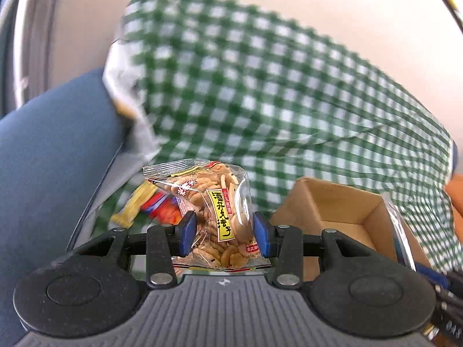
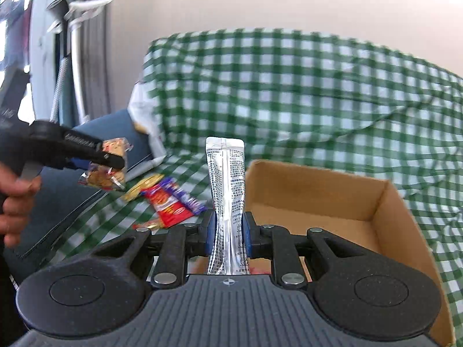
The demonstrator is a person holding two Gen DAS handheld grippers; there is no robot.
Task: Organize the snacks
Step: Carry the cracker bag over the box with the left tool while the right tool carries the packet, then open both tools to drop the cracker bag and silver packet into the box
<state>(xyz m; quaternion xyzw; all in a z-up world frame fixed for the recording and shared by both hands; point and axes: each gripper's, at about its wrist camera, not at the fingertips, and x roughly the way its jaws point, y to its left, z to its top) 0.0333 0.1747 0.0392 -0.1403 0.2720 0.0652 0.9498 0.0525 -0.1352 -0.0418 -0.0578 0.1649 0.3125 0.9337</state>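
**Carrying two snack packs toward the cardboard box**

Looking along the left gripper (image 1: 223, 232), its blue pads are sitting part-way open and pressing in on both sides of a clear crinkly plastic bag of small pale rice crackers with a yellow label (image 1: 212, 211). The bag is being held up off the green-and-white checked cloth (image 1: 260, 86), just to the left of the open brown cardboard box (image 1: 341, 211). Further left of the box, a red and yellow wrapped snack (image 1: 156, 205) is lying blurred on the cloth. The cracker bag is likely handling as light, puffy and slippery, with brittle contents, so a gentle pinch across its middle is probably suiting it better than a hard squeeze.

Looking along the right gripper (image 2: 230, 231), its jaws are standing nearly closed, pinching a tall, flat silver foil pouch with black print (image 2: 226, 179) near its lower part. The pouch is standing upright just at the box's (image 2: 318, 190) near left corner. Left of the box, red, purple and gold snack packets (image 2: 170, 202) are lying on the cloth (image 2: 289, 86). Further left still, the left gripper (image 2: 115, 160) is holding its cracker bag (image 2: 105, 170) aloft, a hand (image 2: 14, 202) gripping its handle. The pouch is looking thin, smooth and floppy, and is bending slightly above the pads.
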